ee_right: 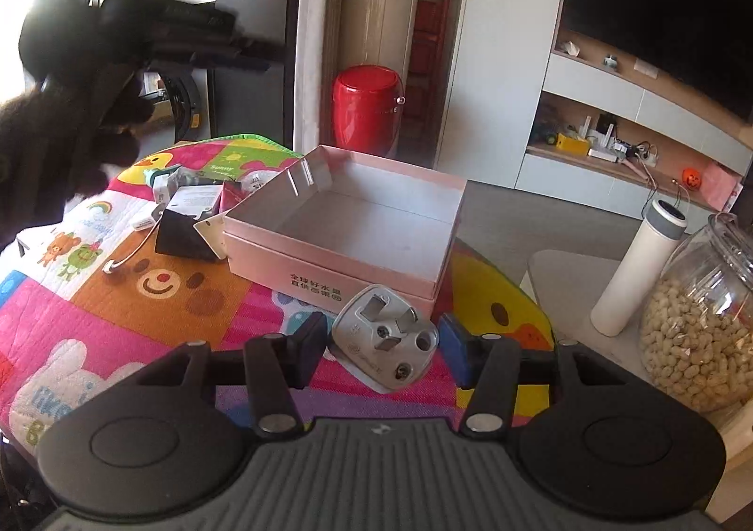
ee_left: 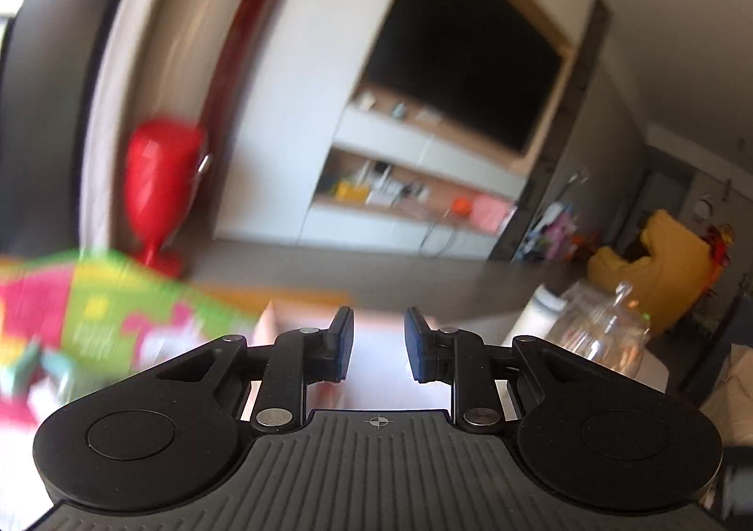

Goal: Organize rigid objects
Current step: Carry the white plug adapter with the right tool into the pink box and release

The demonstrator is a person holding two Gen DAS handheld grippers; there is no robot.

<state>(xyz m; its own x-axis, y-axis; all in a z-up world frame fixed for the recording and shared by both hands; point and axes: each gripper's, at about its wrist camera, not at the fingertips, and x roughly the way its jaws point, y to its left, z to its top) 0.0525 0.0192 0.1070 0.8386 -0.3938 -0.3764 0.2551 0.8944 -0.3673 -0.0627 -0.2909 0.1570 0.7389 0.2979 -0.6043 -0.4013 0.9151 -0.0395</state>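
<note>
My right gripper [ee_right: 383, 340] is shut on a grey wall plug adapter [ee_right: 383, 333], prongs facing the camera, held just in front of an open pink box [ee_right: 343, 225] that is empty inside. Left of the box, small items lie on the colourful play mat [ee_right: 141, 295]: a black pouch [ee_right: 181, 234], white cards and a white cable [ee_right: 134, 251]. My left gripper [ee_left: 378, 342] is open and empty, raised and tilted above the box, whose pink rim [ee_left: 282, 319] blurs below its fingers. It shows as a dark blur in the right wrist view [ee_right: 117, 41].
A red barrel stool [ee_right: 367, 107] stands behind the mat. A white flask [ee_right: 635, 267] and a glass jar of peanuts [ee_right: 696, 309] stand on a white table at right. A TV unit with shelves fills the back wall.
</note>
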